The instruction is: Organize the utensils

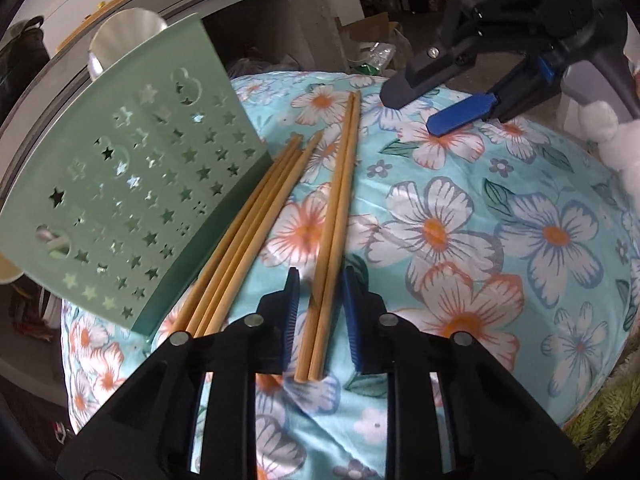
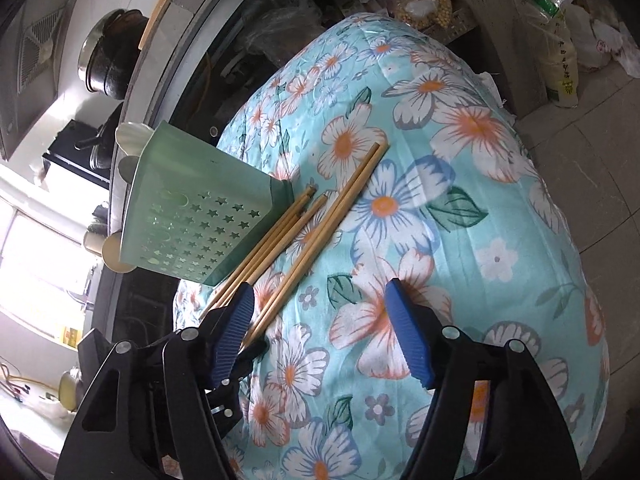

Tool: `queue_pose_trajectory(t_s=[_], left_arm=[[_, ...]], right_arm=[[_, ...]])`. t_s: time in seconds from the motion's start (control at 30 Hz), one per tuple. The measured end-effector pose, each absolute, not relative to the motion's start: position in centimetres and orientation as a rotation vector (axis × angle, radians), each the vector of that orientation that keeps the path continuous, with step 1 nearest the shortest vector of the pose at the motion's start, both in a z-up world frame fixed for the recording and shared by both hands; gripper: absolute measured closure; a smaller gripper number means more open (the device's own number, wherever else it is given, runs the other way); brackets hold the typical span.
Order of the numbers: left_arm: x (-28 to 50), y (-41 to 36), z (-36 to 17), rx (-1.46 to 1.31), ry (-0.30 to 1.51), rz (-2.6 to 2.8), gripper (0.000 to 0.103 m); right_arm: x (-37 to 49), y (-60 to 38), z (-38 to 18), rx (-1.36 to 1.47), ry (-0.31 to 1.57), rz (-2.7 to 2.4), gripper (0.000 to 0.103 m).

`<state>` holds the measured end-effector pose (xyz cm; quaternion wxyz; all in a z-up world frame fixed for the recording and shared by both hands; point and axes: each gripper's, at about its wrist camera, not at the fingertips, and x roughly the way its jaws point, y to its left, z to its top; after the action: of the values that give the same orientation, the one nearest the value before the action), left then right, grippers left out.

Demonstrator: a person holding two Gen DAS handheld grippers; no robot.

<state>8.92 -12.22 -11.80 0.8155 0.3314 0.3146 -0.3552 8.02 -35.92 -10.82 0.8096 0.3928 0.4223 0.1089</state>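
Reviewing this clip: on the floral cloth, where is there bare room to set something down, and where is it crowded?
Free: the floral cloth right of the chopstick pair, out to its edge, crossed only by the open right tongs. Crowded: the left side, where the green holder lies beside the loose chopsticks and the left tongs straddle the pair.

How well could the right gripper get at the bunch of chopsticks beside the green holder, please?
Probably yes: the right gripper stands open and empty, and the bunch lies bare on the cloth. The holder beside it and the left gripper nearby leave little room.
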Motion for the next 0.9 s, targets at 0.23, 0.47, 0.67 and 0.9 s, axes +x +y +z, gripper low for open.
queue_pose_trajectory(t_s=[0.23,0.47,0.67,0.9], left_arm=[[8.6,-13.8,-12.2,0.774,0.638,-0.774,0.092],[7.8,-13.2,-11.6,0.724,0.692,-0.853,0.098],[7.3,-10.8,-10.7,0.566,0.829,-0.976,0.098],[7.5,-8.7,-10.9,0.406,0.922,-0.987,0.097]], right_arm=[[7.9,-37.0,-11.5,0.894,0.894,0.243,0.038],[7.6,-36.8,-11.3,0.897,0.890,0.247,0.038],[7.2,-36.6,-11.1,0.894,0.891,0.255,0.038],[6.9,-36.1,-10.8,0.893,0.890,0.274,0.038]])
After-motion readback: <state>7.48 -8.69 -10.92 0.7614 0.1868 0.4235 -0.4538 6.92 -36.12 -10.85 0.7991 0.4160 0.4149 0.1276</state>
